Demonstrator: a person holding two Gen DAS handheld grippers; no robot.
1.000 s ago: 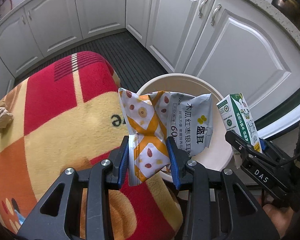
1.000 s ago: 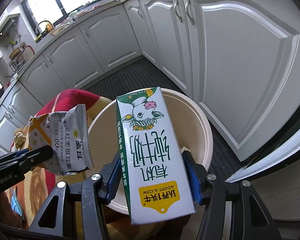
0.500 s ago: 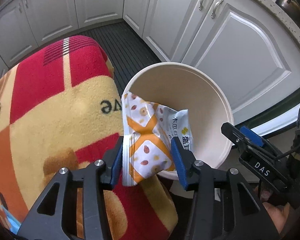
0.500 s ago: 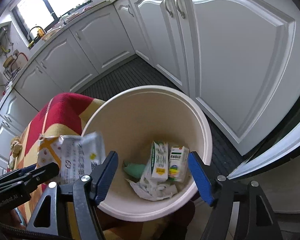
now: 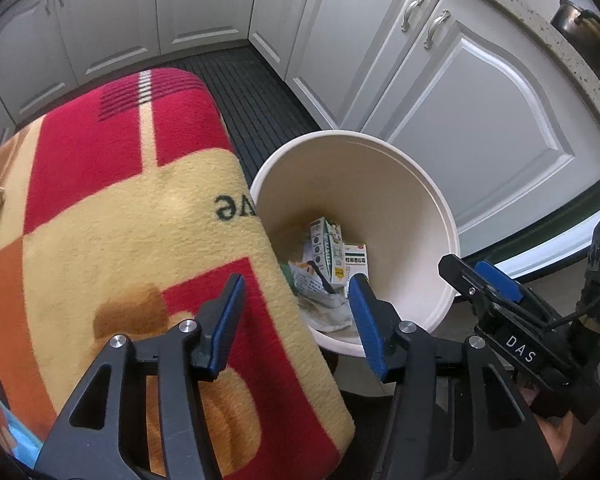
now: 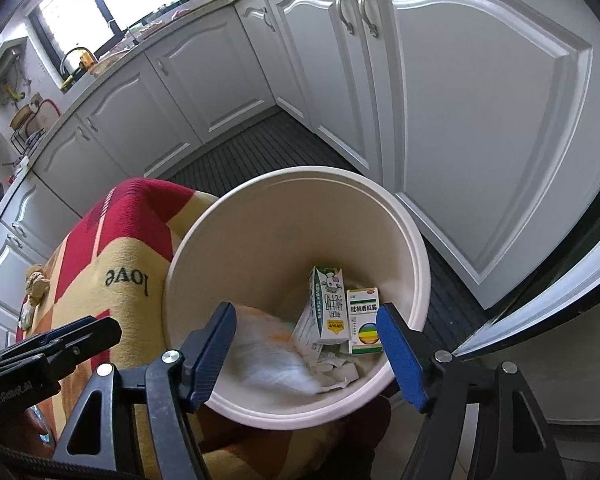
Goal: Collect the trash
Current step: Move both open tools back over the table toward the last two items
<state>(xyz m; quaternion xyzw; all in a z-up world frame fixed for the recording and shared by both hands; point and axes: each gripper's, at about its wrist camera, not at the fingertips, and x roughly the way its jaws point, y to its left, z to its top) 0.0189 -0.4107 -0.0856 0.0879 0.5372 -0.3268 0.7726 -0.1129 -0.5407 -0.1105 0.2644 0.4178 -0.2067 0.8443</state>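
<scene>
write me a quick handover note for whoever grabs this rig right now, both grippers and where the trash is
Left gripper: open, empty, above the blanket edge beside the bin.
Right gripper: open, empty, over the bin's near rim.
Bin: cream, round, on the floor beside the blanket-covered surface. Inside: milk carton, small medicine box, a blurred snack bag and crumpled paper.
Done: those pieces are in the bin.
Left: a crumpled wad sits at the blanket's far edge; probably next. Anything beyond it is out of view.

"DAS" on right tongs (image 5: 496,284), "love" on blanket (image 6: 126,280)
</scene>
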